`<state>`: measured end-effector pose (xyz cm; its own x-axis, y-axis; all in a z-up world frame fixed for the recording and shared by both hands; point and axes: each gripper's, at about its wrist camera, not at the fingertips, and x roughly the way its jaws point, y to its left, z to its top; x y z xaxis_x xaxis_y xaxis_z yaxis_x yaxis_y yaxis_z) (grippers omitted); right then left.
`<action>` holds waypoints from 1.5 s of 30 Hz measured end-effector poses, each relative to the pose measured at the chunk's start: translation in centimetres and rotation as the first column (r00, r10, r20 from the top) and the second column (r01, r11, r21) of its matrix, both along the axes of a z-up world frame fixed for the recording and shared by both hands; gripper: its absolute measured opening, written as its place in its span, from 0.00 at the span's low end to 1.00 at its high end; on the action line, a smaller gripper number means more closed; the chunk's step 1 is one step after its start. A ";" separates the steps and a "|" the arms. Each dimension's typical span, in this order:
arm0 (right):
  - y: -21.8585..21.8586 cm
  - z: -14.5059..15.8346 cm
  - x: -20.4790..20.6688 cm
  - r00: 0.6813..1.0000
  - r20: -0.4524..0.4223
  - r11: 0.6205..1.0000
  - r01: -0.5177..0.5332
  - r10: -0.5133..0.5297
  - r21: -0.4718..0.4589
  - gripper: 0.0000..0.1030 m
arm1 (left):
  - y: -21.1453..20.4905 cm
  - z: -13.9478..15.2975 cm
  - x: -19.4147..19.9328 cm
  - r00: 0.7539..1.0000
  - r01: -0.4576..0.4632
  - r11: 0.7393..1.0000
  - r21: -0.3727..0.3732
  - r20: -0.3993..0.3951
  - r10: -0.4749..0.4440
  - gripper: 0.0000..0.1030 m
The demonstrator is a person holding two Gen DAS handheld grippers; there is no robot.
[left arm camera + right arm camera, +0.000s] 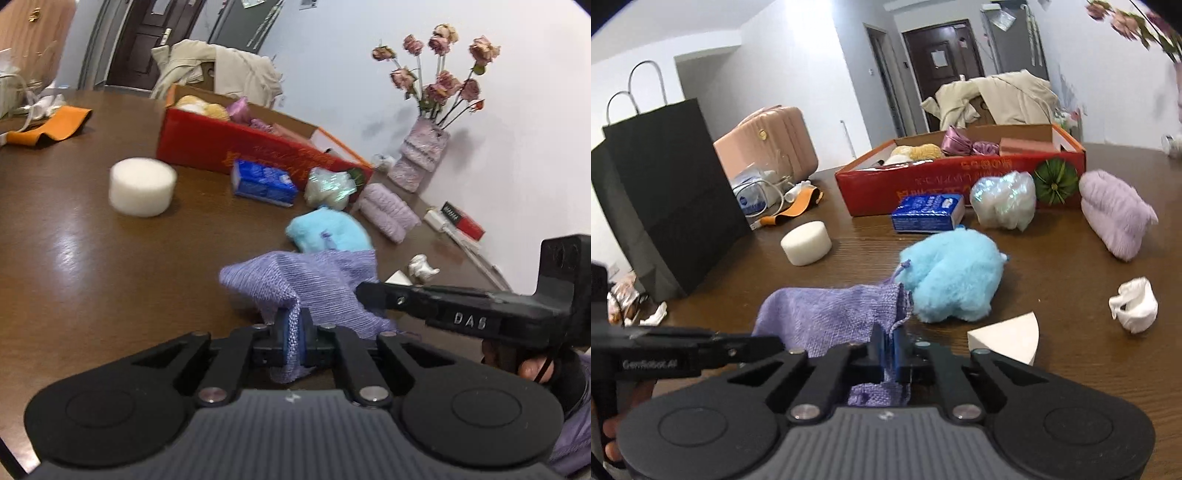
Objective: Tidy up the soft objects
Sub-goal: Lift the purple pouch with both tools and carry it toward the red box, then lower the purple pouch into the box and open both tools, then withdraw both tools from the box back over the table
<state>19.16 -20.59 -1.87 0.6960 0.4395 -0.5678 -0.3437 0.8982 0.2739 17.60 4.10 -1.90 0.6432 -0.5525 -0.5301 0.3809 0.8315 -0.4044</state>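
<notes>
Brown table below — your left gripper pinches the purple mesh pouch; your right gripper clamps its other edge.

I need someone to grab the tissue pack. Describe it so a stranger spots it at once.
Find the red box on the brown table. The tissue pack lies against its front wall, beside a shiny white bag. It is the only blue, printed, rectangular thing.

Left gripper: black linkage arms joined by silver rivets, blue pads, grey ribbed housing between two round black discs. Right gripper: identical build; "DAS" is embossed on its side. A purple sleeve is worn.
</notes>
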 end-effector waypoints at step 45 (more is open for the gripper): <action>-9.4 15.7 15.4 0.969 0.240 0.975 0.113 -0.065 -0.190 0.62 | -6.7 14.0 15.2 0.938 -0.168 0.955 0.242 0.339 0.079 0.87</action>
